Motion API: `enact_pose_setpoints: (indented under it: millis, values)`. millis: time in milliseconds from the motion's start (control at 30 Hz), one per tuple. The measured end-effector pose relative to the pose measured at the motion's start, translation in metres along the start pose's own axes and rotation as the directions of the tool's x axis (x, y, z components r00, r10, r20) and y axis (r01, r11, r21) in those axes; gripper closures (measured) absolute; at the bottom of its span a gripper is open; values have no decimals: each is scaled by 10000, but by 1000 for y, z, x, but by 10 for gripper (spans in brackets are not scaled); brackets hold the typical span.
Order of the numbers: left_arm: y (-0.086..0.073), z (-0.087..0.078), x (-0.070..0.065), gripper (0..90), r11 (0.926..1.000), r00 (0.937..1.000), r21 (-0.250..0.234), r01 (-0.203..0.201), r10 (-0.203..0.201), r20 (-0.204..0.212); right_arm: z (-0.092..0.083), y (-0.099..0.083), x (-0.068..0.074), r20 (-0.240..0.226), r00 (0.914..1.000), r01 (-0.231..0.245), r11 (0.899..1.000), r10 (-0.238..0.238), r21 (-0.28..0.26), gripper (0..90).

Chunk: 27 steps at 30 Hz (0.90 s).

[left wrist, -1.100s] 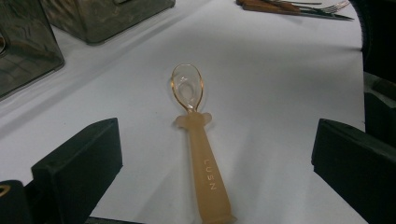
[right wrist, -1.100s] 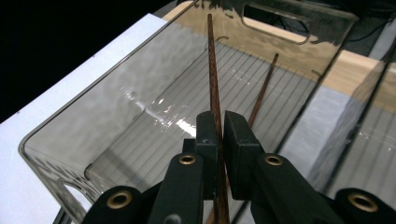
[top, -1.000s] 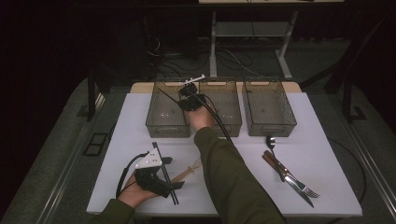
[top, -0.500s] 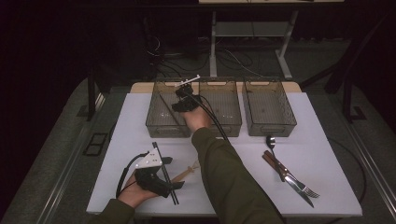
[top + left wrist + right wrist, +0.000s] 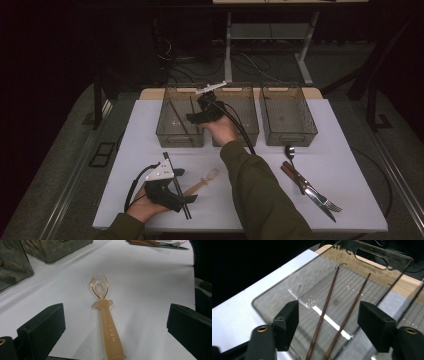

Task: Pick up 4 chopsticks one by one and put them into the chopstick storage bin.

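Right tongs (image 5: 328,327), jaws just opening, hovering over chopsticks (image 5: 332,312) in left bin (image 5: 172,132); left tongs (image 5: 116,322) open, spoon (image 5: 106,317) lying lengthwise between them, lower centre.

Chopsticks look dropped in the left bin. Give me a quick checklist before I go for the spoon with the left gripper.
1. Chopsticks lying inside the left bin: ok, both rest on its floor.
2. Right gripper has let go: ok, its jaws have just been opening and stand apart above the chopsticks, pads off them.
3. Left gripper open for the pick: ok, jaws wide apart.
4. Plastic spoon lined up: ok, its handle lies between the jaws, bowl pointing away.
5. Pads touching the spoon: not yet, there is a gap on each side.
6. Black rod beside the left gripper clear of the spoon handle: cannot tell.
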<state>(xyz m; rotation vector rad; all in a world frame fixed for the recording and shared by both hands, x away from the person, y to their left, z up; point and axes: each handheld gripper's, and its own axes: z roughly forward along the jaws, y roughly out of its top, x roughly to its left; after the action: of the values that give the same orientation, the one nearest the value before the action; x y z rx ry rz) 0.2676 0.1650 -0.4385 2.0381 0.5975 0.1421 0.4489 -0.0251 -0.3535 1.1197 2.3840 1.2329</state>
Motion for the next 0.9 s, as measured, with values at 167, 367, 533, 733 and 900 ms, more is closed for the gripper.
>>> enact_pose_setpoints:
  millis: [167,367,533,733,900]
  values:
    - [0,0,0,7,10000,10000,91,-13,13,-57,-21,-13,-2,-312,9994,161,9996,-167,-214,272]
    - [0,1,-1,7,9999,10000,147,13,-12,-82,-41,-32,-8,-508,9986,122,9997,-132,-197,205]
    - [0,0,-1,11,9999,9999,125,36,-35,-103,-53,-46,-16,-491,9987,125,9997,-136,-233,194]
    - [0,0,0,11,9998,9999,190,-54,56,-101,-65,-61,-22,-540,9983,202,9996,-211,-172,143]
    - [0,0,0,11,9998,9999,188,-61,63,-101,-78,-73,-21,-476,9982,336,9988,-352,-354,97]
